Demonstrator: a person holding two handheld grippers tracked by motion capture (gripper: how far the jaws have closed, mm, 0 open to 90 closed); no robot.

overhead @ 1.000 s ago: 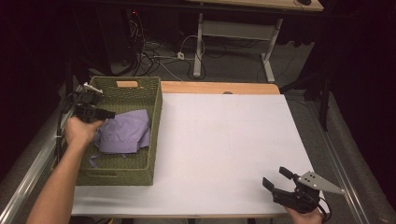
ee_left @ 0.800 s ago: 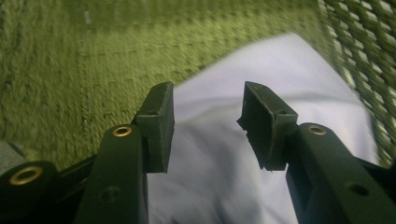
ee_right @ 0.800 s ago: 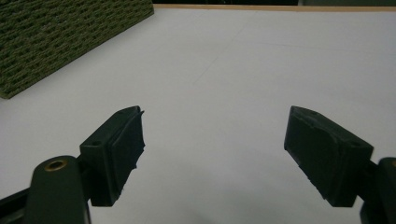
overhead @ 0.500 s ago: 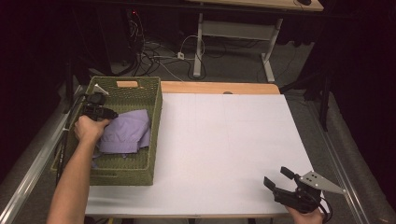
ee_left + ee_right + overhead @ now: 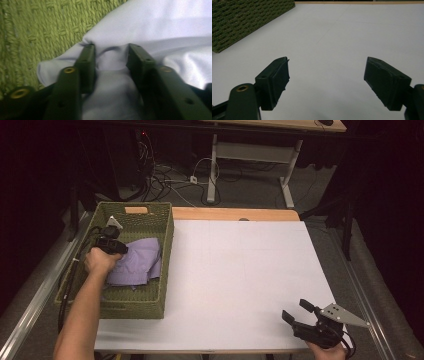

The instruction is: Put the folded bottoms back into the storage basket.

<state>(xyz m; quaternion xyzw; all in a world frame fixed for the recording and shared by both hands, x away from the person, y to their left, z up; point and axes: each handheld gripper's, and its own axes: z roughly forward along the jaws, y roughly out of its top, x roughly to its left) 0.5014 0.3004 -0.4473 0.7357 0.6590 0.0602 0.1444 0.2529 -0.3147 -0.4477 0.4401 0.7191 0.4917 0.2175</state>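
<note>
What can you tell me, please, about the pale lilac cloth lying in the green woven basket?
The pale lilac cloth is soft, thin fabric, loosely folded and rumpled, lying on the floor of the green woven basket towards its right wall. The left gripper has come down on its left edge; its jaws have just been closing, and a raised fold of the cloth is bunched between them, pressed from both sides. Nothing else touches it.

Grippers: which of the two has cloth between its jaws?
The left gripper, down in the green basket: its jaws have just been closing and pinch a fold of the lilac cloth. The right gripper is open over bare white table.
</note>
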